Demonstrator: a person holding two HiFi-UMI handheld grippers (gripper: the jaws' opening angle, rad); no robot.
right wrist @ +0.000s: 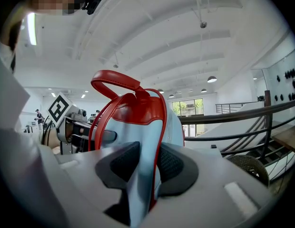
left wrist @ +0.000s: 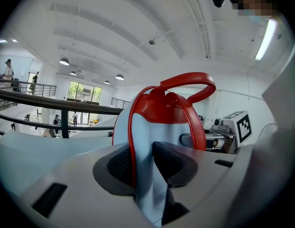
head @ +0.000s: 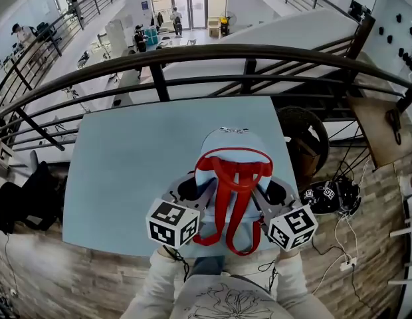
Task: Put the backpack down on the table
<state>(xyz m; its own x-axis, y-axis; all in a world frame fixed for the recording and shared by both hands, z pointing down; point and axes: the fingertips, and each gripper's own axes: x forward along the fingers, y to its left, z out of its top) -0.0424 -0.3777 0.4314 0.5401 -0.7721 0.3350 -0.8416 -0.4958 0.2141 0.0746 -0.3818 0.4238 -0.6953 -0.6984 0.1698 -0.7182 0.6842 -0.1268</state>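
Observation:
A light blue backpack (head: pixel 229 148) with red straps and a red top handle hangs over the near edge of the pale blue table (head: pixel 126 171). My left gripper (head: pixel 196 191) is shut on its left side. In the left gripper view the pads pinch blue fabric and a red strap of the backpack (left wrist: pixel 157 122) at the left gripper (left wrist: pixel 142 163). My right gripper (head: pixel 269 195) is shut on the right side. The right gripper view shows the right gripper (right wrist: pixel 145 163) clamping the fabric and red edge of the backpack (right wrist: pixel 138 127). The bag's bottom is hidden.
A dark metal railing (head: pixel 193 55) curves behind the table's far edge. A round black fan-like object (head: pixel 302 131) and a wooden board (head: pixel 375 128) stand right of the table. Cables and black gear (head: pixel 335 195) lie on the wooden floor at the right.

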